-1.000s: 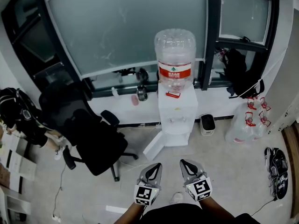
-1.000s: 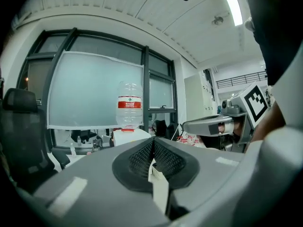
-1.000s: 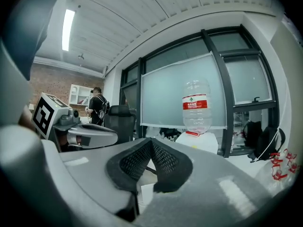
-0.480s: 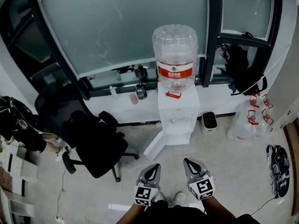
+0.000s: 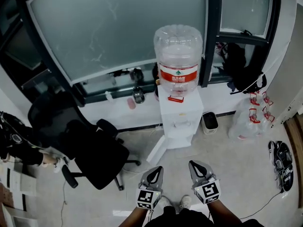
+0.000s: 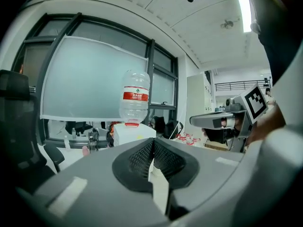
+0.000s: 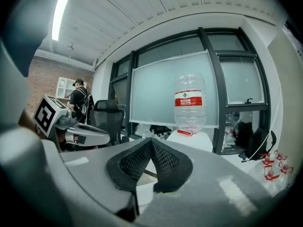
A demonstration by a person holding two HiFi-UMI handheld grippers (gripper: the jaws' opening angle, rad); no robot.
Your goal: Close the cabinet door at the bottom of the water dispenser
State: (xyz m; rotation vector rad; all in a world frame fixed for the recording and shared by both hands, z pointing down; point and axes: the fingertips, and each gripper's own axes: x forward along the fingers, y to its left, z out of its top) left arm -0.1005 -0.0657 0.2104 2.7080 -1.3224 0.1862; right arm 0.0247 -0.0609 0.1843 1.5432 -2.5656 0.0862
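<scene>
Swung open to the left at the foot of a white box-shaped water dispenser (image 5: 179,119): a flat white cabinet door (image 5: 156,150), well ahead of both grippers, touching neither. Low in the head view, side by side, left gripper (image 5: 156,170) and right gripper (image 5: 195,165), jaws pressed together on nothing. On top, a clear plastic bottle (image 5: 178,46) with a red label (image 5: 178,74); white writing too small to read.
</scene>
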